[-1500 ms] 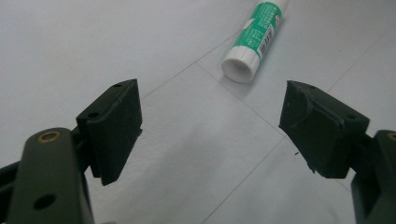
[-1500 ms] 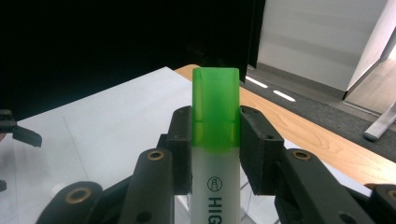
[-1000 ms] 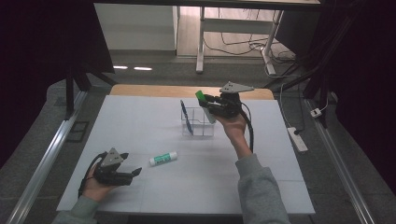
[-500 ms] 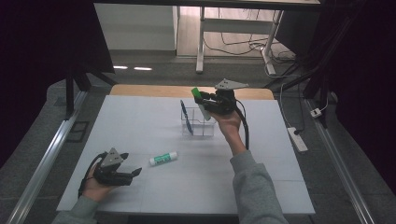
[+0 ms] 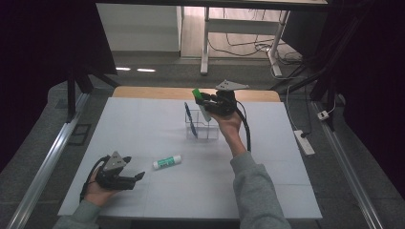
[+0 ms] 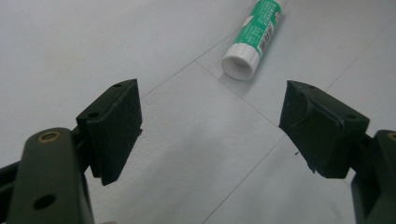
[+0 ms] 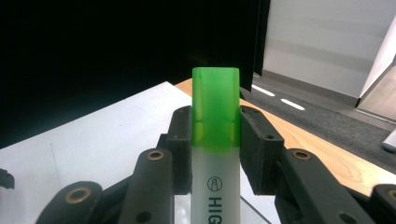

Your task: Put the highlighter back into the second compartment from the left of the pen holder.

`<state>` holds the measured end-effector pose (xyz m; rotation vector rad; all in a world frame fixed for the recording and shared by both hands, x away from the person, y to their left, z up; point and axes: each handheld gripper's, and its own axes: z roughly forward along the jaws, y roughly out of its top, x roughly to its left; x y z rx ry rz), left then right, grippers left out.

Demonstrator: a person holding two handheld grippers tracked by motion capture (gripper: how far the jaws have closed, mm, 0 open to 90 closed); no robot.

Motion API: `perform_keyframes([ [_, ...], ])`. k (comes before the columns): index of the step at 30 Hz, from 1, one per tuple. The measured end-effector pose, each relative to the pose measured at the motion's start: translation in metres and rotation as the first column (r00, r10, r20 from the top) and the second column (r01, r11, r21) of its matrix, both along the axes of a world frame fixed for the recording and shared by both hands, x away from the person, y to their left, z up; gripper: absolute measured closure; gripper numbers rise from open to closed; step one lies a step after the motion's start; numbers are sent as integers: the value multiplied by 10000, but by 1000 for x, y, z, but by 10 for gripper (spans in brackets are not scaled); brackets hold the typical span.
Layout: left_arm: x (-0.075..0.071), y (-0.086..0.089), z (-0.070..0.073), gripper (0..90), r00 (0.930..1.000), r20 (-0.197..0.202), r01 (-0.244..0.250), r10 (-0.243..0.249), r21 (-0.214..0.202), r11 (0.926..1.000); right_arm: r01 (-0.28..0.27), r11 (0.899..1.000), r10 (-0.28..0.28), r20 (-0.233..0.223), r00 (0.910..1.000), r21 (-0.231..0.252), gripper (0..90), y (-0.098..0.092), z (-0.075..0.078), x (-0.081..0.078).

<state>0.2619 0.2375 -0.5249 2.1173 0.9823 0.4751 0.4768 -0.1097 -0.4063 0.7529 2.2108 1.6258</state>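
Note:
My right gripper [image 5: 203, 101] [image 7: 215, 140] is shut on a green-capped highlighter [image 5: 200, 101] [image 7: 215, 154], held upright with the cap up, just above the clear plastic holder [image 5: 202, 128] in the middle of the table. A blue pen [image 5: 189, 118] leans in the holder's left side. A green and white glue stick [image 5: 167, 162] [image 6: 253, 37] lies on the white table, left of centre. My left gripper [image 5: 136, 177] [image 6: 212, 126] rests near the front left edge, open, nothing between its pads, with the glue stick's white end a short way ahead of them.
The white table top [image 5: 267, 181] ends at a wooden strip [image 5: 157, 92] along the far edge. A metal rail [image 5: 47, 162] runs down the left side, and a power strip [image 5: 304, 142] lies off the right edge.
The right gripper with the highlighter has shifted a little to the left, over the holder. The left gripper and the glue stick have stayed put.

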Motion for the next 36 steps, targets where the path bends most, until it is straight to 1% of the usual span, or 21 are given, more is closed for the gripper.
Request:
perform_keyframes([
  [8,0,0,-1,207,10000,-23,14,-14,100,9999,42,10000,-42,29,10000,47,666,7,-10,6],
  [16,0,0,-1,206,10000,-37,8,-8,123,9999,77,10000,-78,124,9999,47,666,8,-15,9],
  [24,1,0,-2,207,10000,-72,11,-10,175,9998,169,9998,-169,72,9998,63,657,7,-21,12],
  [25,1,0,-2,206,10000,-76,8,-6,184,9998,223,9998,-223,42,9997,0,638,7,-22,12],
  [27,1,0,-2,206,10000,-76,10,-9,191,9998,288,9996,-288,-160,9995,23,563,6,-24,14],
  [30,1,0,-2,206,10000,-77,20,-18,210,9998,401,9992,-403,-320,9987,-78,531,3,-26,13],
  [36,0,0,-3,206,10000,-98,9,-7,223,9998,413,9988,-421,-316,9986,-272,504,-4,-24,8],
])
